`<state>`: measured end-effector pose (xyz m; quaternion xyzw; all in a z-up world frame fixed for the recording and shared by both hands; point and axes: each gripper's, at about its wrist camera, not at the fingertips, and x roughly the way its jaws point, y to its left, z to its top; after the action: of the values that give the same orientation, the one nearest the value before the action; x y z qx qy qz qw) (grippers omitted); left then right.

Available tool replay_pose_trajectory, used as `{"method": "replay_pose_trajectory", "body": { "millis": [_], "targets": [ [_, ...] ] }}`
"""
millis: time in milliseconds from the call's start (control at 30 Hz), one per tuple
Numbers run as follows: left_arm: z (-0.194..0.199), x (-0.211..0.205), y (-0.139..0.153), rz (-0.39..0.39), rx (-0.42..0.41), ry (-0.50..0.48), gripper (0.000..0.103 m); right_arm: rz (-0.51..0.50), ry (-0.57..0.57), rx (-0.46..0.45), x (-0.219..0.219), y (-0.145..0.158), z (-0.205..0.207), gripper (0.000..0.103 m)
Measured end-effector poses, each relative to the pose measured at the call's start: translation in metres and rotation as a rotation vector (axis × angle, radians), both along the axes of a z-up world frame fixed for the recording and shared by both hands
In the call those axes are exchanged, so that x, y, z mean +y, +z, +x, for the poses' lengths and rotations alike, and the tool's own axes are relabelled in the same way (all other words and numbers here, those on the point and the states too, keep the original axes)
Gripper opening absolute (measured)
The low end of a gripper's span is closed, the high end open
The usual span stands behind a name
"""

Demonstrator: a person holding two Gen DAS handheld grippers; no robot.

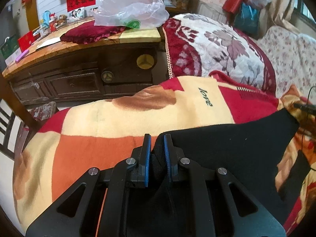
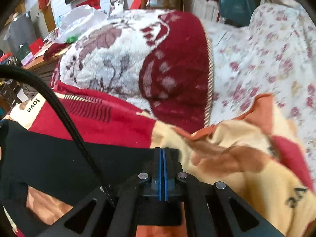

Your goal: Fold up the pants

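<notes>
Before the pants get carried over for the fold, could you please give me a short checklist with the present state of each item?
1. Left gripper clamped on the black pants: ok, cloth is bunched between its blue pads.
2. Right gripper shut on the pants' edge: cannot tell; the pads meet at the fabric's edge, but no cloth shows between them.
3. Cloth between the two grips free of twists: cannot tell, only part is in view.
4. Black cable clear of the pants: not ok, it drapes across them in the right wrist view.
5. Patterned blanket ahead free for laying down: ok.
</notes>
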<state>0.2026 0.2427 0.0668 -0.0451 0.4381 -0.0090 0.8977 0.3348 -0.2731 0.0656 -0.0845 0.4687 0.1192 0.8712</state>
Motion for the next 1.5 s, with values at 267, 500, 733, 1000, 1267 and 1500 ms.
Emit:
{"method": "replay_pose_trajectory", "body": {
  "millis": [267,500,733,1000,1267,1500],
  "targets": [
    [0.000,-0.007,-0.003,0.029,0.012,-0.014,0.012,0.135,-0.118,0.140,-0.022,-0.032,0.026,0.034],
    [0.007,-0.006,-0.013,0.027,0.038,-0.003,0.012,0.022,-0.059,0.139,0.000,-0.055,0.036,0.008],
    [-0.007,-0.002,0.003,-0.025,-0.008,-0.008,0.011,0.073,-0.012,0.032,-0.006,-0.012,0.008,0.006],
    [-0.061,-0.001,0.035,-0.112,-0.091,-0.047,0.011,0.100,0.051,-0.071,-0.014,0.038,-0.061,0.006],
    [-0.148,-0.002,0.037,-0.152,-0.115,-0.084,0.011,0.131,0.071,-0.046,-0.033,0.040,-0.157,0.003],
    [-0.192,0.017,0.002,-0.146,-0.043,0.016,0.008,0.106,0.055,0.116,-0.054,0.010,-0.218,0.002]
  ]
}}
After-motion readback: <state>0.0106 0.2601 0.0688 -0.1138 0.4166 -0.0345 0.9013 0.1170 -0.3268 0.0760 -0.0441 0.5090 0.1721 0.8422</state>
